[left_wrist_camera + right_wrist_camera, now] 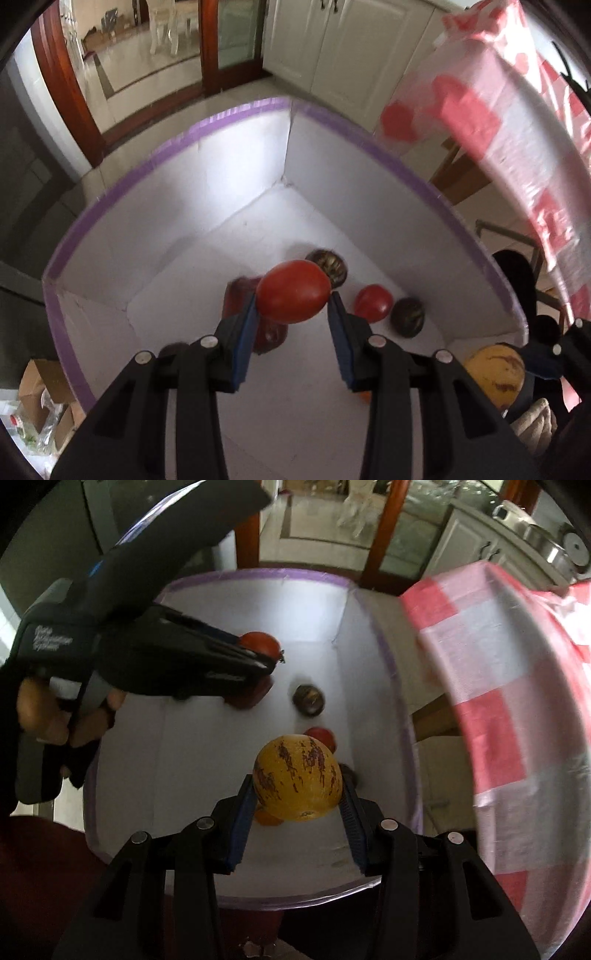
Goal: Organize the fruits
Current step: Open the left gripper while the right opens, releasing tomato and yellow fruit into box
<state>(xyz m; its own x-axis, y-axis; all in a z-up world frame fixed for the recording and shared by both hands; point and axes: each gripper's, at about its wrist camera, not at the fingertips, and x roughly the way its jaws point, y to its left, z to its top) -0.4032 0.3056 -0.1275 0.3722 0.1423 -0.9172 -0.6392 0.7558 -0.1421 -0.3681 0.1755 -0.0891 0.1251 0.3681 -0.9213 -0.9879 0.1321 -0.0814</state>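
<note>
Both tools hang above the white box point(177, 206): left tool point(291, 299) grips a red tomato point(293, 291), right tool point(297, 786) grips a streaked yellow fruit point(297, 779) nearer the box's front wall.

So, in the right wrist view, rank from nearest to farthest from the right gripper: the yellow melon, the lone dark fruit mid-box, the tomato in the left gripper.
1. yellow melon, clamped in the right gripper.
2. dark fruit, mid-box, beyond the melon.
3. tomato, far left, in the left gripper.
</note>
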